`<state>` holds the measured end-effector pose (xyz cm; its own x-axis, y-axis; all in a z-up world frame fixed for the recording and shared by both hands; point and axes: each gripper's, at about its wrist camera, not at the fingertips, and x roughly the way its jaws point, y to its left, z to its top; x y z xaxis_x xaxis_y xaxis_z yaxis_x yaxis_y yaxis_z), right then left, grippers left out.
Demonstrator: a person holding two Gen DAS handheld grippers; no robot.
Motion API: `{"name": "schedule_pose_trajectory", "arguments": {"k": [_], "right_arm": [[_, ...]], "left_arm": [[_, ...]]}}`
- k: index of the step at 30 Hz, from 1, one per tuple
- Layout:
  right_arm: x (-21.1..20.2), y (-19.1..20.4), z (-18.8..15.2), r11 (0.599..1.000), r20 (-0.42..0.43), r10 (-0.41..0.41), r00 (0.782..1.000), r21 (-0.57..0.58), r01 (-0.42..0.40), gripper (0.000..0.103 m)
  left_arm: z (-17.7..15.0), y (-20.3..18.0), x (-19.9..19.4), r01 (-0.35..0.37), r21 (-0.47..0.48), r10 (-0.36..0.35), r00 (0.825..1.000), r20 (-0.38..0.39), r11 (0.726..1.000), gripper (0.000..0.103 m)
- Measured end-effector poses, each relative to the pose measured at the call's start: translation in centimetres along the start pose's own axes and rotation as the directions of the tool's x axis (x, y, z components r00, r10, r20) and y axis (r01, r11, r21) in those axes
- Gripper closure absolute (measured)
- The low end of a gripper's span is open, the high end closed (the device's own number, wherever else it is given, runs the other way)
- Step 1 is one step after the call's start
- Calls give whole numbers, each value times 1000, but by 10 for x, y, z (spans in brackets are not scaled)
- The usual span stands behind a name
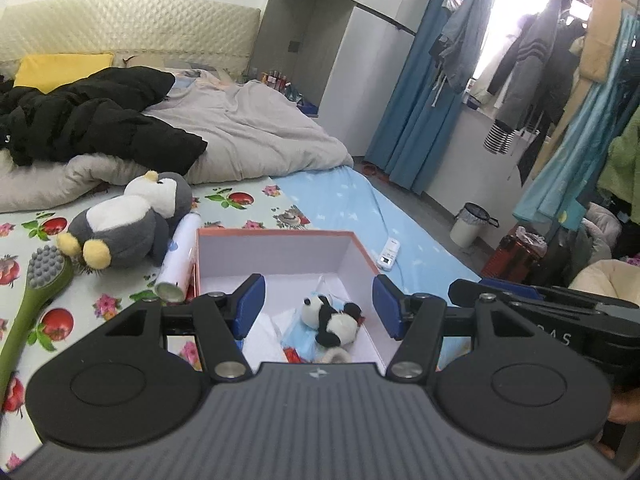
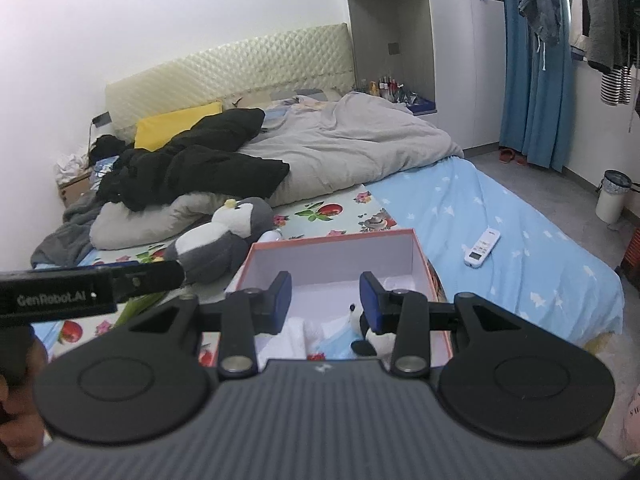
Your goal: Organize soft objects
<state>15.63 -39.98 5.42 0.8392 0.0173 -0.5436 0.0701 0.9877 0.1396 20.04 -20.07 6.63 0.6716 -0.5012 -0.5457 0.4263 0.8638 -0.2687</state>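
Note:
An open box (image 1: 280, 248) (image 2: 332, 252) with an orange rim and white inside sits on the bed. In it lie a small panda plush (image 1: 334, 320) (image 2: 378, 338), blue face masks (image 1: 300, 336) (image 2: 334, 340) and white tissue. A grey and white penguin plush (image 1: 132, 220) (image 2: 220, 240) lies on the bed left of the box. My left gripper (image 1: 318, 306) hangs above the box, open, nothing between its blue pads. My right gripper (image 2: 325, 300) also hovers over the box, jaws apart and empty. Each gripper's body shows at the other view's edge.
A white spray can (image 1: 180, 256) lies between penguin and box. A green brush (image 1: 36, 300) rests at the left. A white remote (image 1: 390, 254) (image 2: 482, 248) lies on the blue sheet. A black jacket (image 1: 92, 120), grey duvet (image 1: 260, 132), bin (image 1: 472, 224) and hanging clothes are around.

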Motion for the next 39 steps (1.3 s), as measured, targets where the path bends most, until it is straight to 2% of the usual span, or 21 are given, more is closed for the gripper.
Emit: {"name": "schedule_pose_trajectory", "arguments": {"k": [8, 20, 28, 39], "right_arm": [[-34, 10, -36, 1000, -6, -2, 1000, 13, 2, 62], [-35, 7, -87, 999, -30, -21, 999, 25, 22, 62], [-30, 5, -112, 999, -32, -23, 999, 21, 24, 62], [-25, 12, -120, 1000, -52, -22, 998, 14, 23, 62]], "left_arm": [[-42, -9, -31, -2, 13, 3, 1000, -14, 1000, 36], [-91, -2, -23, -34, -6, 33, 998, -50, 999, 34], [-108, 10, -14, -59, -7, 58, 997, -57, 998, 34], [-114, 16, -21, -77, -3, 77, 996, -54, 997, 34]]}}
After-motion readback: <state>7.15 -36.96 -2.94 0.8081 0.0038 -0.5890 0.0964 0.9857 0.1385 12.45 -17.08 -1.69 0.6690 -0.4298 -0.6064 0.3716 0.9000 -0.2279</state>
